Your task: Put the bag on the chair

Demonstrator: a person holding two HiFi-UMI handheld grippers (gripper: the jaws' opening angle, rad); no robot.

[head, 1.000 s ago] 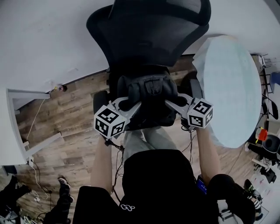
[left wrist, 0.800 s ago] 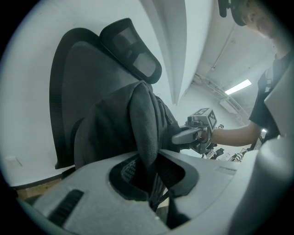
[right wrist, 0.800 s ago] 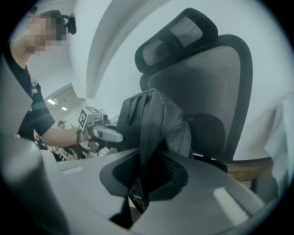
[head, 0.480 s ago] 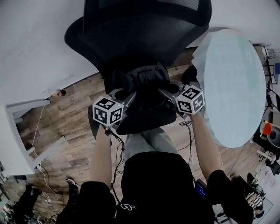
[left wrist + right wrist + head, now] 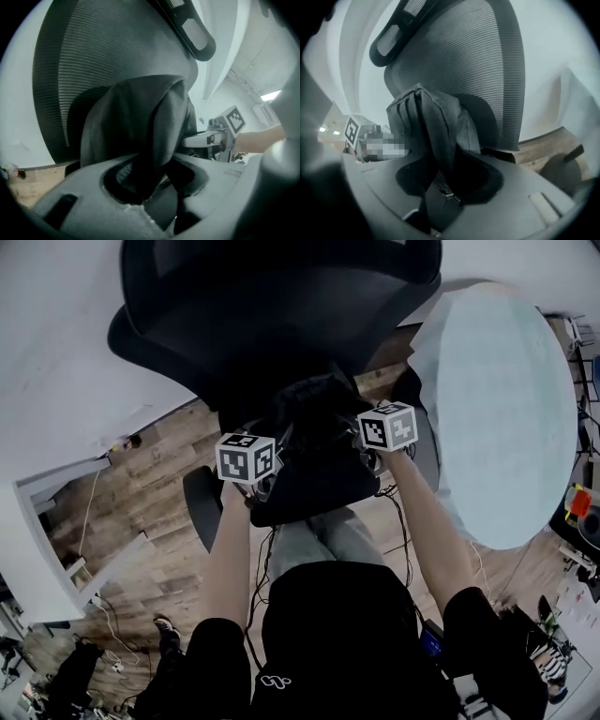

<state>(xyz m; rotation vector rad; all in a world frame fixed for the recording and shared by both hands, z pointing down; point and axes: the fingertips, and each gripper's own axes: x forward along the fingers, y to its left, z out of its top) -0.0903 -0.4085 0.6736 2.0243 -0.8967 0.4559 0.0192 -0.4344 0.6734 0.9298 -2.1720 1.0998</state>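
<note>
A black bag (image 5: 317,420) is seen on the seat (image 5: 309,501) of a black office chair (image 5: 272,315), standing upright just in front of the mesh backrest (image 5: 70,61), with its folded top raised above the seat. The bag is flanked by the two grippers, one at each side. The left gripper (image 5: 154,174) is caught with its jaws opening. A dark fold of the bag's fabric is still passed between them, but dark gaps are shown on either side of the fold, so no pressure from the pads can be made out. The right gripper (image 5: 445,183) is likewise shown with its jaws opening. A strap or fold of the bag hangs down through the gap, with free space beside it, and is not seen to be clamped. In the head view, the marker cube of the left gripper (image 5: 247,457) is placed at the bag's left edge and the marker cube of the right gripper (image 5: 387,427) at its right edge, both just above the front of the seat. The grippers are held out on two bare forearms (image 5: 230,549). A round pale table (image 5: 506,409) is seen just beside the chair at the right, and a wooden floor (image 5: 150,484) is visible beneath.
</note>
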